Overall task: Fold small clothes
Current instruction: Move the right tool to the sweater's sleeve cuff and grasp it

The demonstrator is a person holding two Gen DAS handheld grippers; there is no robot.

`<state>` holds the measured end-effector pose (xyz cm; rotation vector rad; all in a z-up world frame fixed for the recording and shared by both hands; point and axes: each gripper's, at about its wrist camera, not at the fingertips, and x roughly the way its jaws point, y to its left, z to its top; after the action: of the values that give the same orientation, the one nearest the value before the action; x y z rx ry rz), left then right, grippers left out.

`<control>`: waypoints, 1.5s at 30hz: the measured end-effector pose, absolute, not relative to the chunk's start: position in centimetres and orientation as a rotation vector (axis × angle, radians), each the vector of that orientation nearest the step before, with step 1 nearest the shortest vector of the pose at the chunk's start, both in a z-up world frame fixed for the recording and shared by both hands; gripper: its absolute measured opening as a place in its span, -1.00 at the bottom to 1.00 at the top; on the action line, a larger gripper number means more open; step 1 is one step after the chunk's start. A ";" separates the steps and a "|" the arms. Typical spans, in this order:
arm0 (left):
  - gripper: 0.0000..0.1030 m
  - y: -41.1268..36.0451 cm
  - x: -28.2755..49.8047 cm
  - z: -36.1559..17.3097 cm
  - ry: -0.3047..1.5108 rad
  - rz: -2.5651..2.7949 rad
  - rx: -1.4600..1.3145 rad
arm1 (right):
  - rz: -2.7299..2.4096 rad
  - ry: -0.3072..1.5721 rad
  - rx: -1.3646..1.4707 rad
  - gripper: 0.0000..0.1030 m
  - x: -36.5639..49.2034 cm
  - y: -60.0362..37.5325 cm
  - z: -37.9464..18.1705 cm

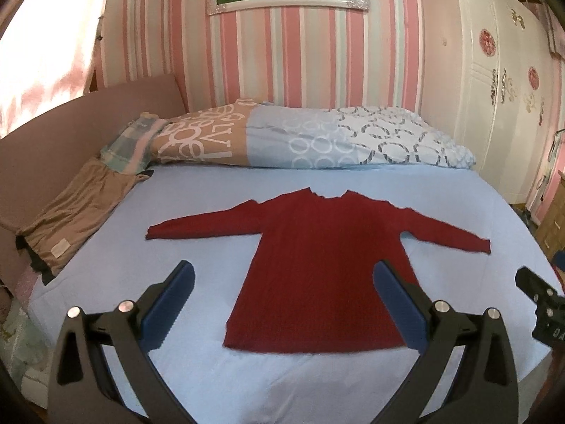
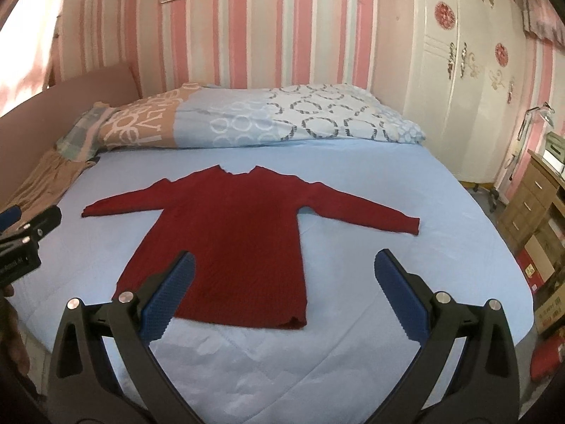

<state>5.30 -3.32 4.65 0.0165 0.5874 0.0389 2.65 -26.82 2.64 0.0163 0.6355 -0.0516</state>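
A dark red long-sleeved sweater [image 1: 317, 268] lies flat on the light blue bed sheet [image 1: 197, 247], sleeves spread out, neck toward the pillows, hem toward me. It also shows in the right wrist view [image 2: 226, 240]. My left gripper [image 1: 282, 279] is open and empty, held above the hem end of the sweater. My right gripper [image 2: 284, 272] is open and empty, held above the sweater's lower right side. Each gripper shows at the edge of the other's view: the right gripper at the right [image 1: 540, 300], the left gripper at the left [image 2: 24, 240].
A folded quilt [image 1: 289, 137] with circle patterns lies across the head of the bed. Folded tan clothing [image 1: 77, 212] lies on the bed's left side by a pink headboard. A white wardrobe [image 2: 459, 70] and a wooden drawer unit [image 2: 533, 198] stand to the right.
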 end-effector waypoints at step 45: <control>0.97 -10.9 36.1 -11.8 0.686 -0.008 0.133 | -0.332 0.869 -0.011 0.94 34.1 -53.3 -14.5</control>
<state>36.08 -10.85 -11.78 0.1326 0.6862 -0.0079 34.10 -53.35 -14.51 -0.0115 0.8688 -0.3316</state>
